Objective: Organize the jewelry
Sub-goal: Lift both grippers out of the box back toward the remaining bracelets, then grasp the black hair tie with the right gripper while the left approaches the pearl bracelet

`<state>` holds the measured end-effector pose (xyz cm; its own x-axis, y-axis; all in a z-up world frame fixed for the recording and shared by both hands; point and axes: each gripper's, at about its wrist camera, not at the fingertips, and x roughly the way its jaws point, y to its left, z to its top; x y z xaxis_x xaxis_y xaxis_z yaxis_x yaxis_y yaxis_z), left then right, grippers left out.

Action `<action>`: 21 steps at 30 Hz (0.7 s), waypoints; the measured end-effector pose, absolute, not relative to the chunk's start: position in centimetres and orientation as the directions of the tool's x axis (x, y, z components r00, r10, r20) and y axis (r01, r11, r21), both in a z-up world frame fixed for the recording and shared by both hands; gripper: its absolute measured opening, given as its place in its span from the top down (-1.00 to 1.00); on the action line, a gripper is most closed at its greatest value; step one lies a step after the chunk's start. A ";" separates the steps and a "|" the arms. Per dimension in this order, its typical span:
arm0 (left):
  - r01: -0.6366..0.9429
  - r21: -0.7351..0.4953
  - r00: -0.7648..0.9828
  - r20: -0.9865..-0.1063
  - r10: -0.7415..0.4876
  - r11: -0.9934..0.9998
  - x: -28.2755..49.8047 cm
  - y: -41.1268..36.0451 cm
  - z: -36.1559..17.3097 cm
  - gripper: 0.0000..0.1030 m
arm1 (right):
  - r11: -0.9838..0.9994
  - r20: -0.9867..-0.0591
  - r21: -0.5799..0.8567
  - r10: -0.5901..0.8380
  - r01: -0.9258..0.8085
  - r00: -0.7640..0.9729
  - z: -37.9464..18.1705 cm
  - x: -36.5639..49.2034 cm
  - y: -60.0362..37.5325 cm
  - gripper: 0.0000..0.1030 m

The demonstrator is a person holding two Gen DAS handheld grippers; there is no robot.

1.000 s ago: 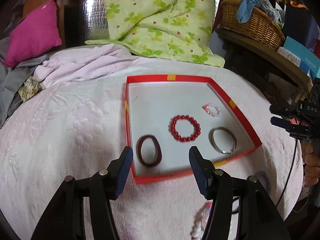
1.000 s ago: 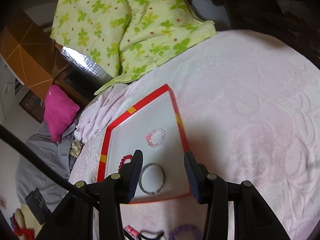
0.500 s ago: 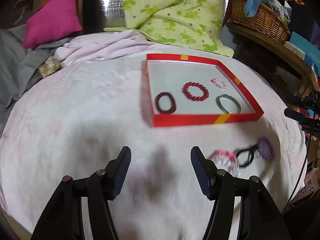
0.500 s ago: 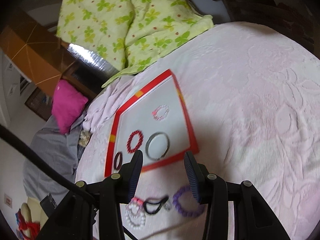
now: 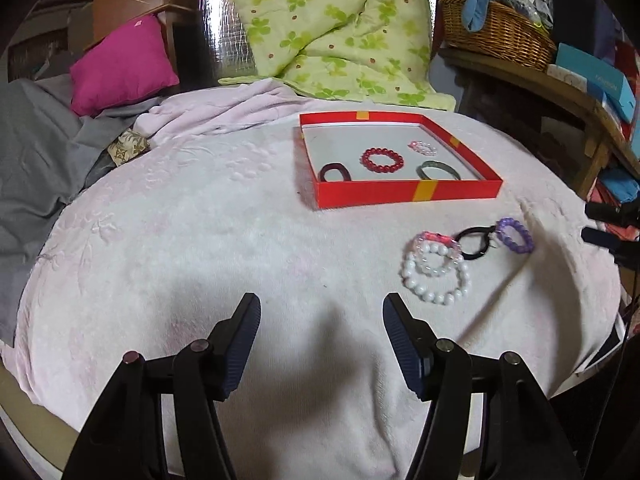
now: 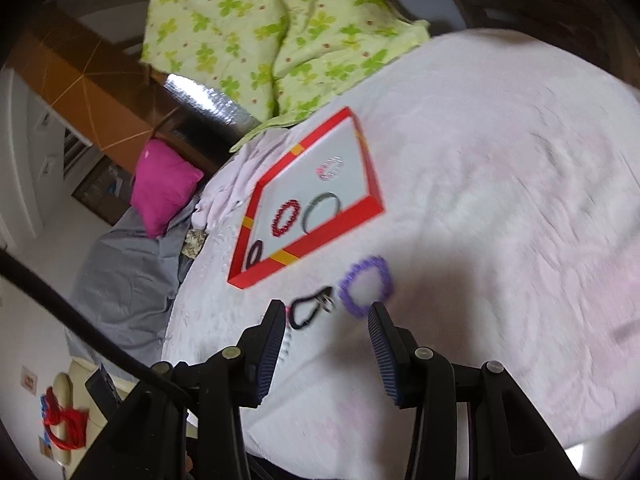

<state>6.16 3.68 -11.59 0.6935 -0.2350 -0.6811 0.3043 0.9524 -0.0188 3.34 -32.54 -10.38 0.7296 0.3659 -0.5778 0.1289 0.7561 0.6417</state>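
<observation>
Holding both grippers' fingers parted and empty: left gripper (image 5: 321,334) over bare bed (image 5: 200,240), right gripper (image 6: 328,334) lining up just short of purple bracelet (image 6: 366,286), probably for boxing in red box (image 6: 320,236).

The box (image 5: 404,194) is red w/ yellow-orange stripes & a pale grey-white inside; in it lie a dark maroon ring (image 5: 335,172), a red bead bracelet (image 5: 382,159), a pink-and-clear bead bracelet (image 5: 423,146) & a grey-green bangle (image 5: 438,169). On the pale pink bed cover (image 5: 200,248), which has an embossed flower pattern, are a white bead bracelet (image 5: 436,278), a pink-and-clear one (image 5: 436,248), a black hair tie (image 5: 476,242) & a purple bead bracelet (image 5: 514,235). Behind are a magenta pillow (image 5: 122,64), a grey sheet (image 5: 36,152), a light green quilt (image 5: 336,28) w/ clover print & small brown-red dots, and a tan wicker basket (image 5: 496,36).
</observation>
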 end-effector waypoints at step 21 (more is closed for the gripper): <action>0.385 0.071 0.672 -0.705 -0.226 0.920 5.1 -0.5 -13.6 -0.26 | 0.644 -0.475 0.762 0.486 0.066 0.734 -11.8 3.7 -30.2 0.07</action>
<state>5.11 -0.53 -13.55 0.6717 -0.2265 -0.7054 0.3848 0.9203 0.0709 3.73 -30.22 -11.76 0.7337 0.4859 -0.4750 0.0663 0.6445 0.7617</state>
